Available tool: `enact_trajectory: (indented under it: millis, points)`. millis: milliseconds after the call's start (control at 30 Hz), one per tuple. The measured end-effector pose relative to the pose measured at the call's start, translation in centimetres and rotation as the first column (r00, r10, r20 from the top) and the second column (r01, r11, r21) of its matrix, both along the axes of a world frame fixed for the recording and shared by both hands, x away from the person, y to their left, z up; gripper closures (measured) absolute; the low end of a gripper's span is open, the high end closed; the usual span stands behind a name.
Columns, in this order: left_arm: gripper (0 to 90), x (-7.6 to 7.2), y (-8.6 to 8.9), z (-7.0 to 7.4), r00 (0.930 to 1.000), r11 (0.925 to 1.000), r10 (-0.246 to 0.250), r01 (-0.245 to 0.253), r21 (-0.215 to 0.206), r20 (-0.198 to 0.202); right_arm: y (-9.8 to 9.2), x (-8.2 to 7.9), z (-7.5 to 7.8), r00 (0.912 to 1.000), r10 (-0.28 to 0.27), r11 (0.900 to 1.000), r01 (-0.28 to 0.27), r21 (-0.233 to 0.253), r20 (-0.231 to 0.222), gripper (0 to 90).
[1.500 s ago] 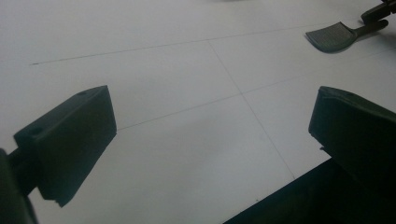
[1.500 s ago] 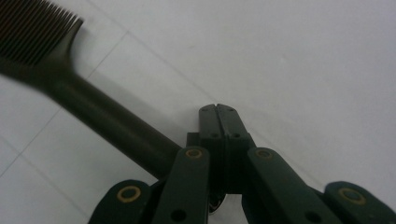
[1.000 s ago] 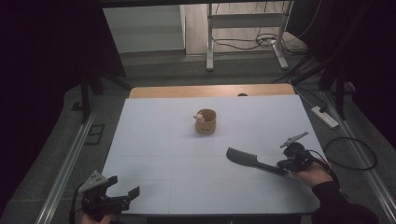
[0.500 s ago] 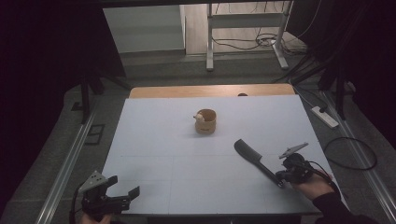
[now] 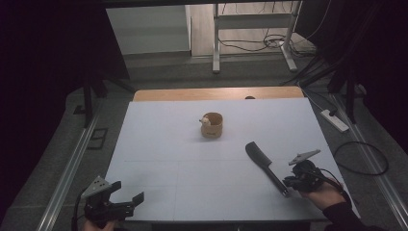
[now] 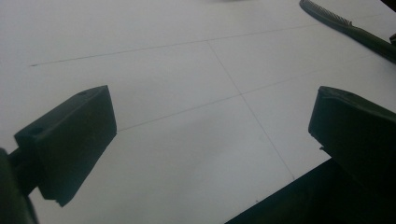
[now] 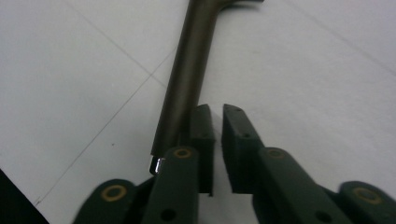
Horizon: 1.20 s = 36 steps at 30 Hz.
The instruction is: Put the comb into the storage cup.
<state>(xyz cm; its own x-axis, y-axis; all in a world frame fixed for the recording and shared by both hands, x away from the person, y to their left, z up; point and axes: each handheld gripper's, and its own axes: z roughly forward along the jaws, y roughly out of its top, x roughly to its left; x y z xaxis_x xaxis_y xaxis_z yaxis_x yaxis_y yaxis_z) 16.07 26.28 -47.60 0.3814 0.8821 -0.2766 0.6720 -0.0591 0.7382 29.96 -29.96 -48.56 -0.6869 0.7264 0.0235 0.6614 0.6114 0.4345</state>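
Where table [image 5: 159, 144] bare: left claw [image 5: 126, 195] agape nr front edge, open room ahead

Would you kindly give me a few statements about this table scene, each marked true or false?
1. The left gripper has its jaws wide apart. True.
2. The right gripper is clamped on the black long-handled brush. False: its jaws are nearly closed beside the handle, with nothing between them.
3. The small round wooden cup stands on the white table. True.
4. The brush lies inside the cup. False: it lies flat on the table, apart from it.
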Motion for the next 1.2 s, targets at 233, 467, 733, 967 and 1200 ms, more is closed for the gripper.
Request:
enact_trajectory:
  millis: [233, 467, 733, 967, 1200]
  points:
    - [1.1, 0.0, 0.0, 0.0, 1.0, 1.0, 0.001, -0.001, 0.0, -0.002, -0.2, -0.1, 1.0, 0.9971, -0.044, 0.999, 0.043, 0.018, 0.062, 60.9]
    - [1.1, 0.0, 0.0, 0.0, 1.0, 1.0, 0.002, -0.002, 0.001, -0.003, 0.0, -0.2, 1.6, 0.9953, -0.048, 0.998, 0.044, 0.048, 0.084, 42.9]
    - [1.1, 0.0, 0.0, 0.0, 1.0, 1.0, 0.001, -0.001, 0.001, -0.004, 0.6, -0.1, 2.1, 0.9945, -0.042, 0.998, 0.037, 0.051, 0.096, 24.8]
    - [1.1, 0.0, 0.0, 0.0, 1.0, 1.0, 0.002, -0.002, 0.001, -0.005, 1.1, 0.1, 2.2, 0.9945, -0.049, 0.998, 0.044, 0.049, 0.093, 13.2]
    - [1.1, 0.1, 0.0, 0.0, 1.0, 1.0, 0.002, -0.002, 0.001, -0.006, 1.7, 0.2, 2.4, 0.9935, -0.037, 0.998, 0.03, 0.058, 0.108, 6.3]
